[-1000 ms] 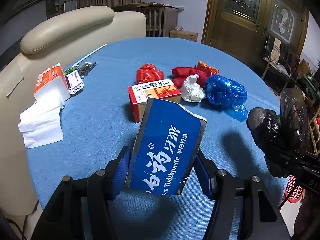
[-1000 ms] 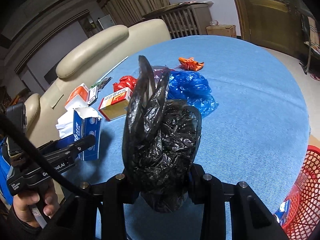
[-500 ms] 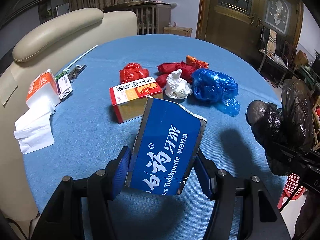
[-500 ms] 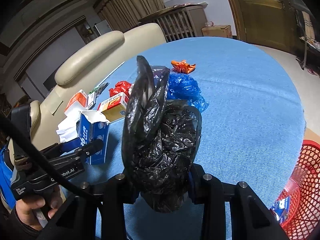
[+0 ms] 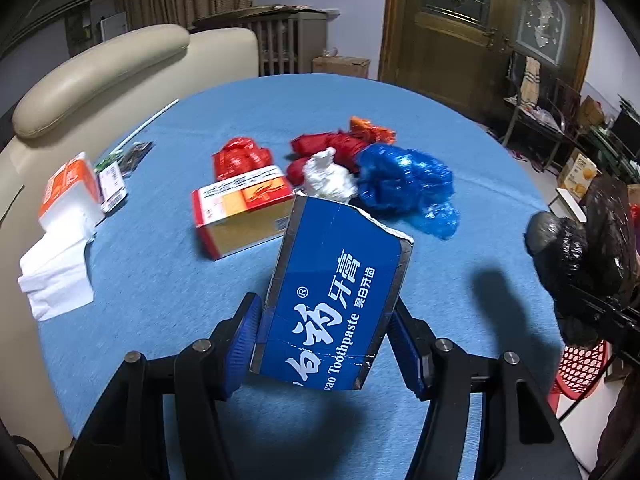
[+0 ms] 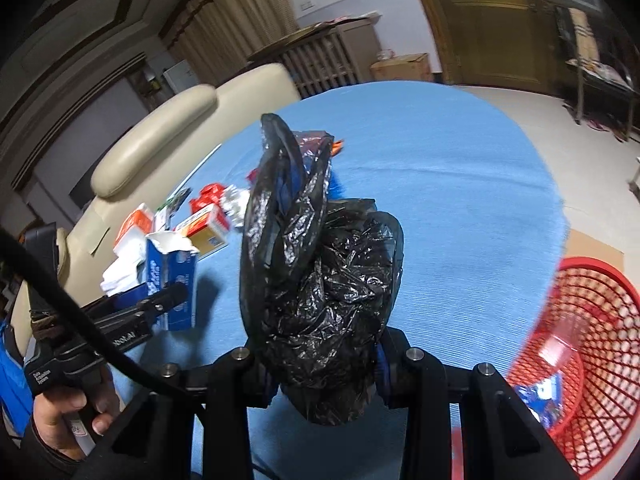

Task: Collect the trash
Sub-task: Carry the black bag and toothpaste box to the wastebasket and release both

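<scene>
Blue cloth covers the round table (image 5: 460, 128) in front of you, with a cream leather seat (image 5: 100, 76) behind it and a wooden door (image 5: 452, 28) at the back. Your left gripper (image 5: 324, 344) has its blue pads pressed on both sides of one blue toothpaste box (image 5: 336, 292), torn open at the top, held tilted above the cloth; it reads "Toothpaste" under large white Chinese characters. Your right gripper (image 6: 320, 364) is nearly closed, clamping one crumpled black plastic bag (image 6: 320, 272) that stands up between its fingers, also clear of the table. On the cloth you still have one red and yellow carton (image 5: 240, 208) with Chinese print too small to read, lying just beside the trash heap. That heap holds one blue plastic bag (image 5: 408, 184), one white crumpled wad (image 5: 330, 176), one orange wrapper (image 5: 370, 130), and red bags (image 5: 244, 158) in at least two lumps, all touching or nearly so. Near the left edge lies one orange and white tissue pack (image 5: 68, 188) with white tissues (image 5: 56, 276) spilling from it, plus small packets beside it that you cannot read. One red mesh basket (image 6: 588, 360) stands off the table's right side, with some wrappers already inside.
</scene>
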